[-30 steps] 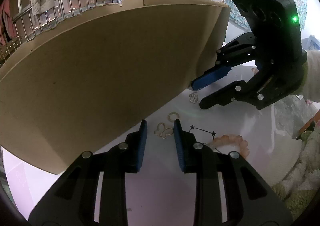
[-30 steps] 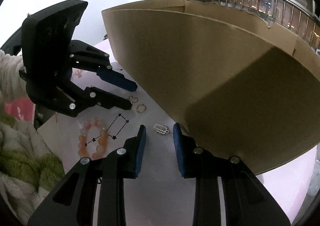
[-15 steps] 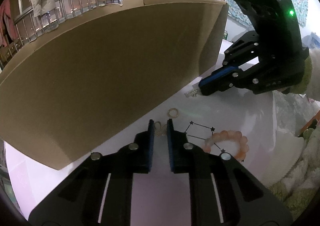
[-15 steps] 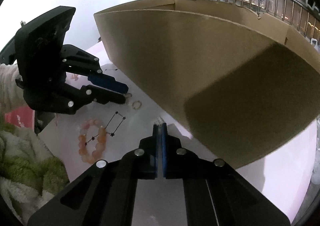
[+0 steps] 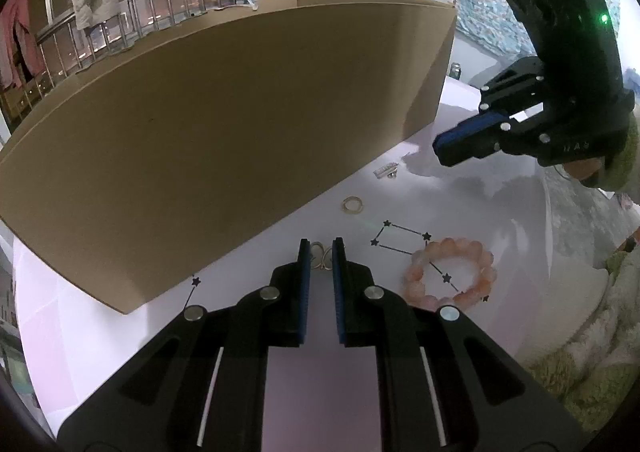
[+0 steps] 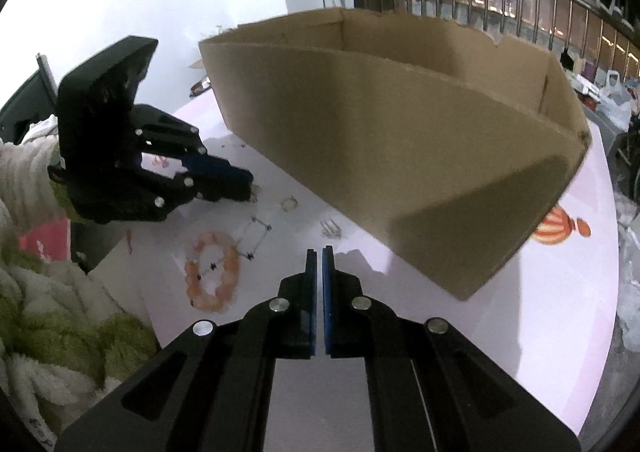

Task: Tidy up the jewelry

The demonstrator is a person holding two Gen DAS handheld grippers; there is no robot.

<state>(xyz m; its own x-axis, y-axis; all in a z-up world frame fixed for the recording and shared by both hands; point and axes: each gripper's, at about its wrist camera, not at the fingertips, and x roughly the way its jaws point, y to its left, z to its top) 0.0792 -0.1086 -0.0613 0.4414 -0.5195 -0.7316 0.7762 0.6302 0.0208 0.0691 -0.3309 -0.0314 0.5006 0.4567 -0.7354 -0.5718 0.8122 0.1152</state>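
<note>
A big brown cardboard box (image 5: 224,124) fills the upper left of the left wrist view. In the right wrist view it fills the upper right, and its top is open. It stands on a pale pink table (image 5: 460,204).

The left gripper (image 5: 320,248) comes up from the bottom middle of its own view. Its blue pads are close together and pinch a thin gold wire piece (image 5: 321,257) that lies on the table, just beside the box wall. In the right wrist view this gripper is at the middle left, held by a hand in a fluffy white and green sleeve (image 6: 24,188).

The right gripper (image 6: 319,250) comes up from the bottom middle of its own view. Its blue pads are pressed together with nothing between them. In the left wrist view it is at the upper right, off the table, and a small green light (image 5: 604,17) glows on it.

A pink bead bracelet (image 5: 452,274) lies on the table at the lower right of the left wrist view. It rests on a line drawing of stars (image 5: 400,238) printed on the table.

A small gold ring (image 5: 352,205) lies alone near the box, in the middle of the view.

A little silver charm (image 5: 386,170) lies on the table just below and left of the right gripper's tips. They do not touch it.
</note>
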